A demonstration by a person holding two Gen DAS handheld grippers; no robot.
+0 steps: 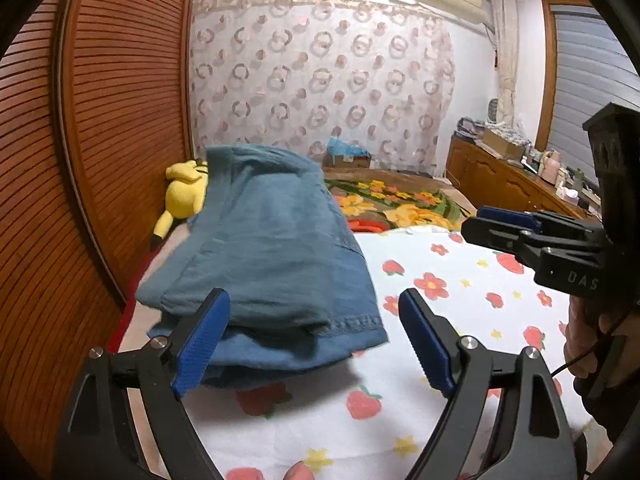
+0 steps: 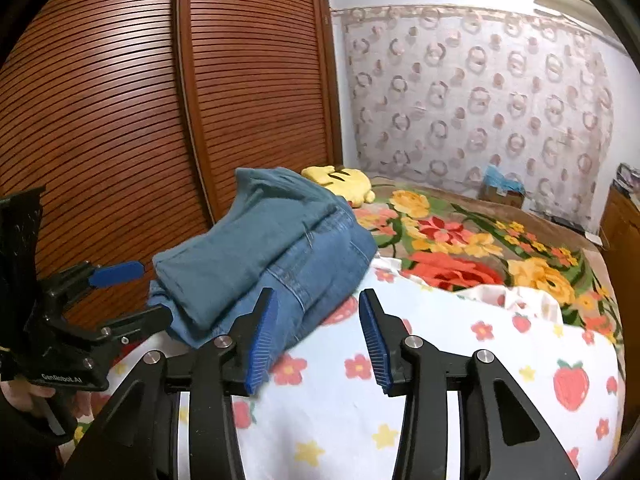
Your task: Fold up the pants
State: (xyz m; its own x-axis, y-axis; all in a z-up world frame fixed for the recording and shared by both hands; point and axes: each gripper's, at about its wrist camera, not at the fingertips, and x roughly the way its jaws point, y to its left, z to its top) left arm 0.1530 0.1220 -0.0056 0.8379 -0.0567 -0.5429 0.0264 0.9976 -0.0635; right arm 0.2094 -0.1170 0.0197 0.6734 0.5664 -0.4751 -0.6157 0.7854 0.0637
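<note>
Folded blue jeans [image 1: 272, 256] lie on the strawberry-print sheet [image 1: 440, 312]; left gripper [image 1: 316, 340] gapes wide, empty, its left pad against the denim; right gripper [image 2: 316, 340] half-open, empty

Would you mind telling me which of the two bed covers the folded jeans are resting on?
The white strawberry-and-flower sheet nearest the cameras; the jeans lie on it. The brown blanket with large yellow and red flowers lies beyond.
</note>
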